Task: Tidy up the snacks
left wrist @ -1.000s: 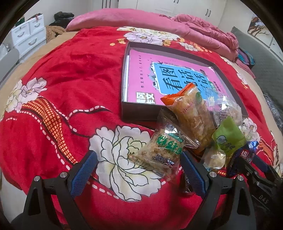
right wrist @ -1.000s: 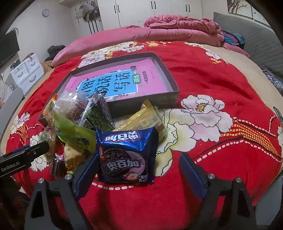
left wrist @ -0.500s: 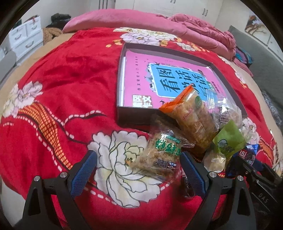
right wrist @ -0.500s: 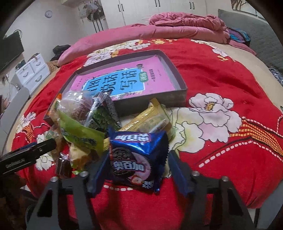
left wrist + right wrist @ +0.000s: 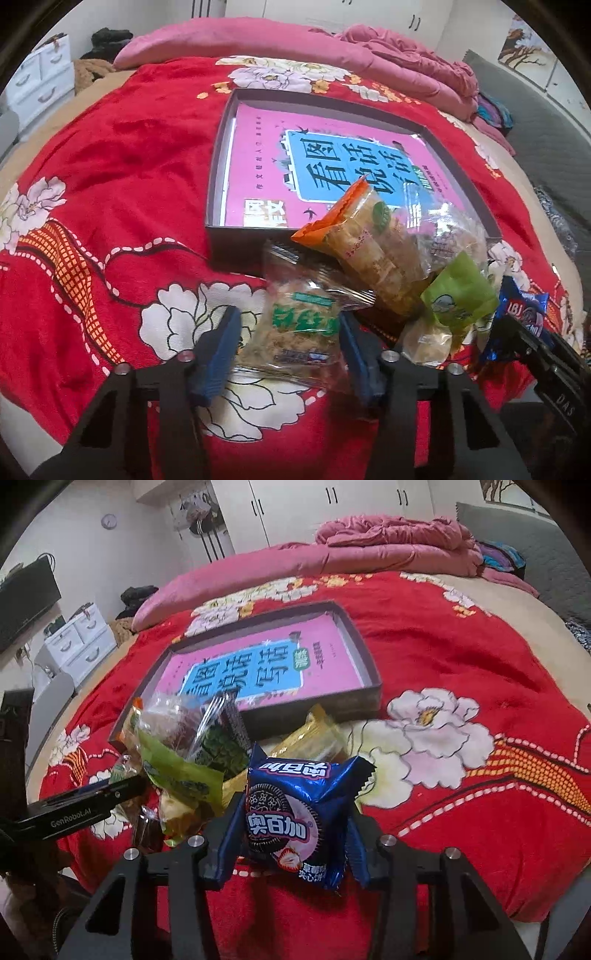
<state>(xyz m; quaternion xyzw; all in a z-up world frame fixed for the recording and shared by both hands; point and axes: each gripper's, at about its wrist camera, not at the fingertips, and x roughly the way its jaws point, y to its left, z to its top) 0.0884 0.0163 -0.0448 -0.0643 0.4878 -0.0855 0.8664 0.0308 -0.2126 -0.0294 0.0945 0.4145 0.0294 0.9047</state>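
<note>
Where the pile of snacks sits low and right of centre in the left wrist view, the left gripper (image 5: 288, 350) has just been closing, and its blue ribbed pads now sit against both sides of a clear crinkled packet with green print (image 5: 301, 328); contents look fibrous, tan. Packet lies on the red floral bedspread (image 5: 122, 177), plush fabric, white peony pattern.

Right wrist view, lower centre: the right gripper (image 5: 291, 834) has also just been closing; its pads pinch a glossy blue foil cookie packet (image 5: 295, 812), puffy, zigzag-cut ends, printed with a dark sandwich cookie and a strawberry. The foil buckles inward at the pads.

Rest of pile:
- long clear packet with an orange end (image 5: 369, 243), pale layered pieces inside, leaning over the near wall of the box
- matte green pouch (image 5: 461, 295), right of it, beside a small clear wrapped piece
- yellow foil packet (image 5: 314, 734), behind the blue one

Shallow dark rectangular box (image 5: 218, 177), rigid walls, upper centre of frame, holds a flat pink booklet with a blue panel (image 5: 332, 166). Rumpled pink quilt (image 5: 388, 62) along the top of frame.
</note>
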